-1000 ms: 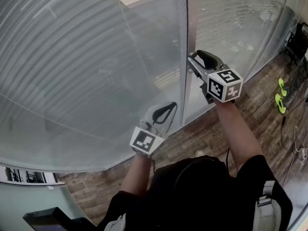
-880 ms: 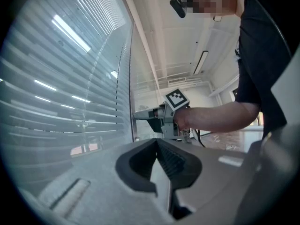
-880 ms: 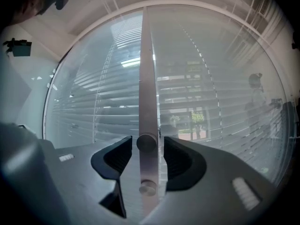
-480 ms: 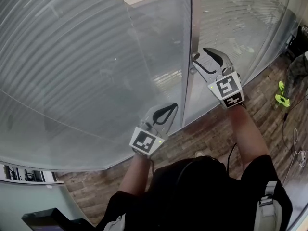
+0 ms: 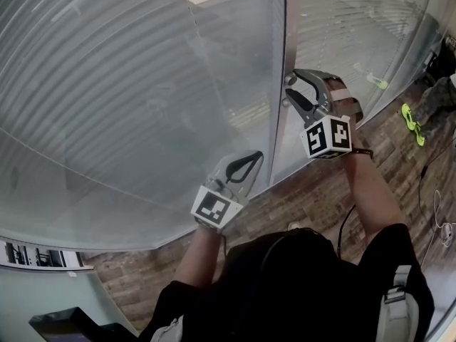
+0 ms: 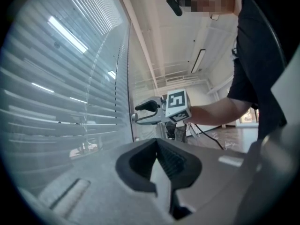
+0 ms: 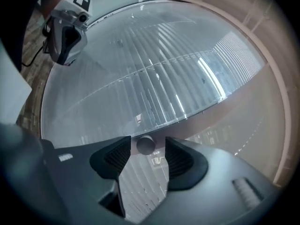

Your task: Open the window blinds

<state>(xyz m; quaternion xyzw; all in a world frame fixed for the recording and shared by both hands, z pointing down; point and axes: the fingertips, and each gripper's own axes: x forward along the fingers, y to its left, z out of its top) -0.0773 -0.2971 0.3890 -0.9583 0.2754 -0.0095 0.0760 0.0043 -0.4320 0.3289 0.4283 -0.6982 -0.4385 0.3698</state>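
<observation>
The slatted window blinds (image 5: pixel 128 98) hang behind curved glass, slats near closed. A small round knob (image 7: pixel 145 146) sticks out by the upright frame (image 5: pixel 280 63) between two panes. My right gripper (image 5: pixel 291 84) points at that frame. Its jaws have just been opening, and in the right gripper view (image 7: pixel 146 151) the knob sits between the pads with a gap on each side. My left gripper (image 5: pixel 254 155) is held lower and left of the frame, shut on nothing; its pads (image 6: pixel 157 146) meet. The left gripper view shows the right gripper (image 6: pixel 136 114) at the frame.
The brick-patterned floor (image 5: pixel 299 198) runs along the foot of the window. Green shoes (image 5: pixel 410 116) and loose cables (image 5: pixel 438 212) lie at the right. A ledge (image 5: pixel 43 258) sits at the lower left. The left gripper's body (image 7: pixel 65 36) shows at the right gripper view's top left.
The right gripper has rolled about its own axis at the frame, its marker cube now turned towards me, and its jaws stand wider. The left gripper has stayed put.
</observation>
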